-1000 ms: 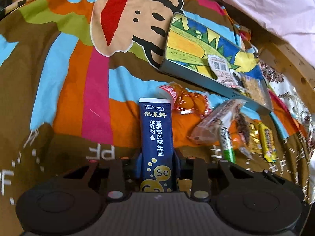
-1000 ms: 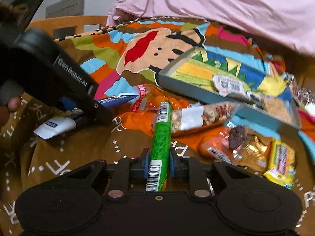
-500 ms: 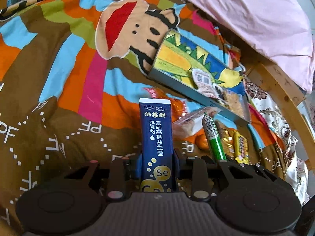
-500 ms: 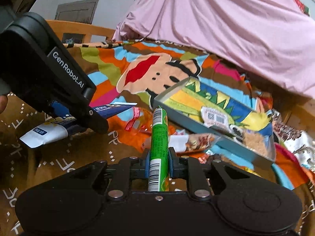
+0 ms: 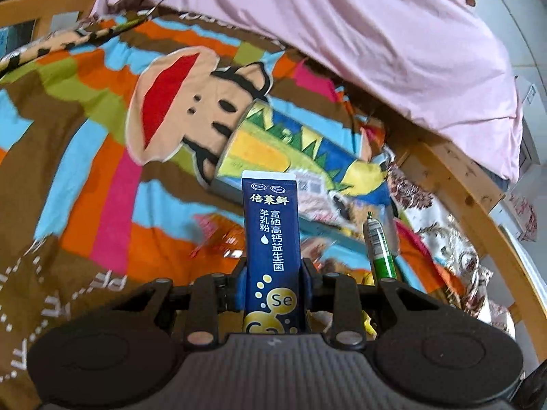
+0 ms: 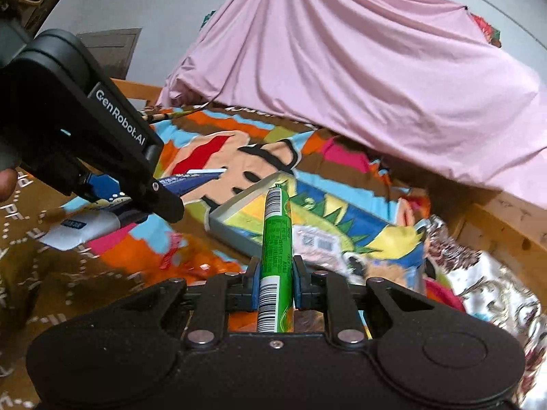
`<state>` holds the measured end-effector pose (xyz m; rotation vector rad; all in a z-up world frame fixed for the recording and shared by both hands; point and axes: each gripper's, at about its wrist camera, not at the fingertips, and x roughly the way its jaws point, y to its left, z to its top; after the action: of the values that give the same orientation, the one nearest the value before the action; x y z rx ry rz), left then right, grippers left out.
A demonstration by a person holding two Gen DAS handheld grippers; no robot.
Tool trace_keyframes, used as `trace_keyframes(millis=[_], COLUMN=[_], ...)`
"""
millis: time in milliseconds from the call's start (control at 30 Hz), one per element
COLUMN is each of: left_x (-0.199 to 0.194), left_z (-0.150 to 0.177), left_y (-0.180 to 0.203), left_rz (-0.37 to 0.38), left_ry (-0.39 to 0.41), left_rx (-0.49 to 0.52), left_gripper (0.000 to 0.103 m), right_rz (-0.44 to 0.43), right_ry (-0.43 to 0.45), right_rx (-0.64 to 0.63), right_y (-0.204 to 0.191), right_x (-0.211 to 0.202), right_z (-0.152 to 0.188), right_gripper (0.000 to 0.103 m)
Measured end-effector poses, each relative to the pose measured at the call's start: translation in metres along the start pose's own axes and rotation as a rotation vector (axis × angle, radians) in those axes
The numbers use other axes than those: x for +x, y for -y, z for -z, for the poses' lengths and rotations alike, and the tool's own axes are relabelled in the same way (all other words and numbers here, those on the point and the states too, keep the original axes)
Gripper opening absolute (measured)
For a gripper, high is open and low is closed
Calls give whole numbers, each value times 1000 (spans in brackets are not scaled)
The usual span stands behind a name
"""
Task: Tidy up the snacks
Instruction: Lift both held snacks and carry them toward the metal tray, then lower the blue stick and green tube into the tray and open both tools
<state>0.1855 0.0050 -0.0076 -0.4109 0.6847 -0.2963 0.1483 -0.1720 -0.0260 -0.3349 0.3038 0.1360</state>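
Note:
My left gripper (image 5: 272, 275) is shut on a dark blue milk-powder sachet (image 5: 271, 235) with white Chinese text, held upright above the bedspread. My right gripper (image 6: 276, 282) is shut on a green snack stick (image 6: 276, 235) with a barcode, also raised. The green stick shows in the left wrist view (image 5: 379, 247) to the right of the sachet. The left gripper shows in the right wrist view (image 6: 102, 136) at upper left, with the sachet (image 6: 191, 179) sticking out. A shallow grey tray (image 6: 236, 235) with a colourful dinosaur picture lies ahead of both grippers, holding a few packets.
Loose snack packets (image 5: 218, 235) lie blurred on the striped cartoon bedspread (image 5: 102, 157) below the grippers. A white-and-blue sachet (image 6: 82, 229) lies at left. A pink sheet (image 6: 359, 78) covers the back. A wooden bed rail (image 5: 458, 184) runs along the right.
Both grippers have lifted with their items and tilted up toward the tray and the pink sheet. The snacks on the bedspread have dropped lower in view.

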Motion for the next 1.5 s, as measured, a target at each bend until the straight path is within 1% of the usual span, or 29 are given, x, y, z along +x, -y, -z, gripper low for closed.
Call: trace_keyframes(millis=[167,267,433,600,733,833,1000,1067,1133,1200,1300,1367,1500], left_x=[16,27,54,89,117,141,183,199,214,229,249,258,276], left_z=[-17,-29,-45,-63,-73,-78,-85,-88,-90,-91,-91,-89,-82], left_y=[21,35,51,66,78,86,101,105,109,112,117,120,130], left_rz=[18,29,74,64,56,59,37,31,19,7,-6,-9,-9], left_ry=[28,43,33,35,47,37,21,7,-4,-15,-32,-39,-55], left_rx=[14,32,33,37,35,38,100,115,133,155,177,184,213], left_gripper=[33,33,33,33,33,33,33,33,33,33,33,33,33], right_rz=[33,58,98,126,133,136,111,88,79,91,113,134,140], right_ry=[18,36,66,84,84,83,74,67,51,31,-10,-28,-85], right_rx=[22,-10,-4,28,75,124,225,287,312,319,368,369,394], right_y=[30,48,81,110,131,143,165,174,179,184,195,199,207], right_x=[12,22,45,76,104,123,155,167,176,185,197,201,209], right_z=[-5,-6,-5,-1,4,7,11,15,21,26,35,40,48], right_gripper=[19,19,19,19,19,19,19,19,19,19,19,19,19])
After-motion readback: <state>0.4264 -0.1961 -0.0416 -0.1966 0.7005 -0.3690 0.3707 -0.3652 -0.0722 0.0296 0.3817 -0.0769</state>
